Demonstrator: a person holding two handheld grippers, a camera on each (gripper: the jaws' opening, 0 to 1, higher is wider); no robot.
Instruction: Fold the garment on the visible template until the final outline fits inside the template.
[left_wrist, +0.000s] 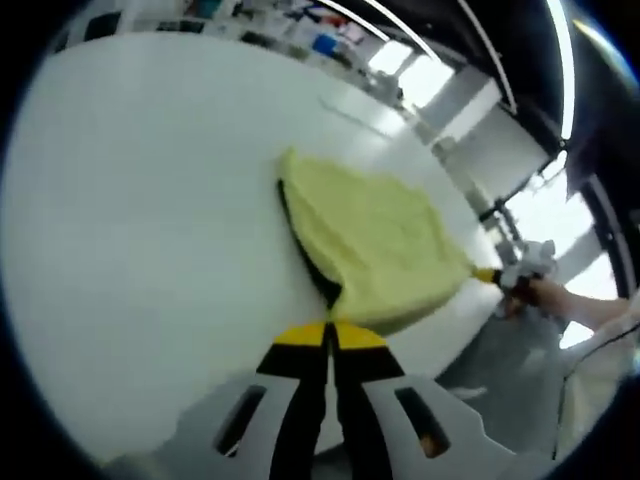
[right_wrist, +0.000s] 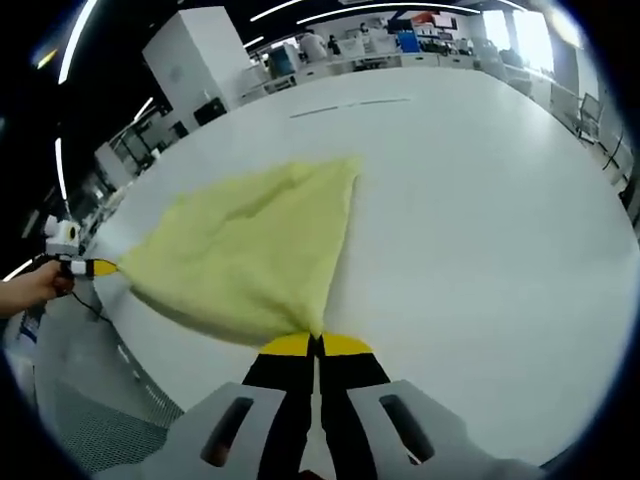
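Left gripper view: my left tool (left_wrist: 330, 335) clamps the yellow garment (left_wrist: 375, 240), which stretches toward 2 o'clock, where my right tool (left_wrist: 497, 277) pinches the opposite corner above the desk (left_wrist: 150, 200).

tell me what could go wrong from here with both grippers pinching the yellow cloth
1. The yellow cloth is stretched near the white table edge; slack could let it slide off.
2. The left gripper and right gripper each grip only a corner tip, which might slip free.
3. No template outline is discernible, so the fold could land misplaced.

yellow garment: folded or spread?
Spread, not folded: yellow garment stretched between left gripper and right gripper, far edge on white table.
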